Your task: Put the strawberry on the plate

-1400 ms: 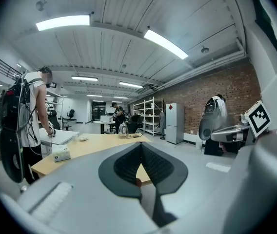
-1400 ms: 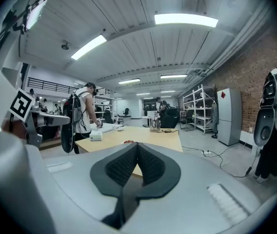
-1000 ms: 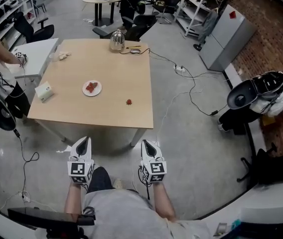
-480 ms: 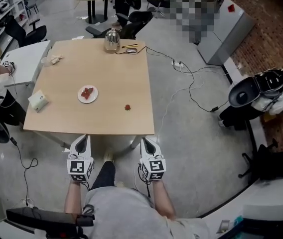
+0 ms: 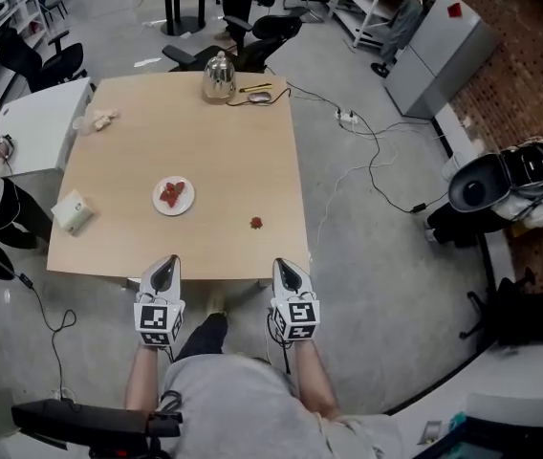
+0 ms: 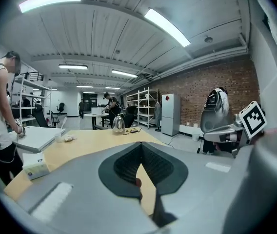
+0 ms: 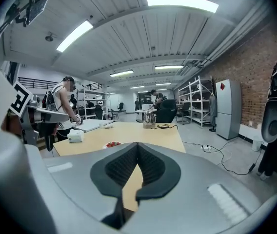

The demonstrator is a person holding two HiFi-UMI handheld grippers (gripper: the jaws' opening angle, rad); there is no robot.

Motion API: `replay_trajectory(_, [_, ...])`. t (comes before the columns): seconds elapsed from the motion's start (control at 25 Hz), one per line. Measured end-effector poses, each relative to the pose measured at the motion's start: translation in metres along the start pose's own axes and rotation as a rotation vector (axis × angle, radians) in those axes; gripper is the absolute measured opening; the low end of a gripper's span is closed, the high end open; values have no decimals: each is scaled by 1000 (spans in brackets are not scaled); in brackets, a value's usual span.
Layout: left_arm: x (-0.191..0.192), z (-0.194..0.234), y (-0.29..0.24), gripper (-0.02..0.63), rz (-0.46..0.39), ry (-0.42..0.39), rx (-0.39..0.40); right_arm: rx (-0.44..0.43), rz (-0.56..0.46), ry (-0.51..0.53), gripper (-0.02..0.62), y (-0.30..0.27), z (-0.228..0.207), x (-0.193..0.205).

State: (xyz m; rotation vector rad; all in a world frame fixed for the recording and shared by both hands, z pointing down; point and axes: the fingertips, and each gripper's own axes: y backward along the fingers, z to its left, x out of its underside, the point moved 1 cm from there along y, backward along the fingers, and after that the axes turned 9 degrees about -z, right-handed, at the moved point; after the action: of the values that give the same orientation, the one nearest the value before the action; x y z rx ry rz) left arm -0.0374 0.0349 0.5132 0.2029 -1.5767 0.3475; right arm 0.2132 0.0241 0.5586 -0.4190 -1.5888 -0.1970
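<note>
Wooden table [image 5: 224, 161]: near edge just ahead of left gripper [image 5: 165, 266] and right gripper [image 5: 286, 268], both pressed together, empty. Strawberry [image 5: 255, 223] ahead-left of the right gripper, bare top around it. Plate [image 5: 176, 212] ahead of the left gripper, tissue box [image 5: 73, 212] further left, kettle [image 5: 218, 76] at far edge.

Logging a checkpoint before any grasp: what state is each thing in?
plate, already holding red fruit
strawberry, loose on the table, off the plate
left gripper, shut, empty
right gripper, shut, empty
kettle, upright
</note>
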Motion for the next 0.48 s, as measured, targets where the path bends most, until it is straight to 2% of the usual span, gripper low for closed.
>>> replay_trajectory(0.48, [29,40,-52,20,82,41,24,40,98,6,8,-66,-16,28])
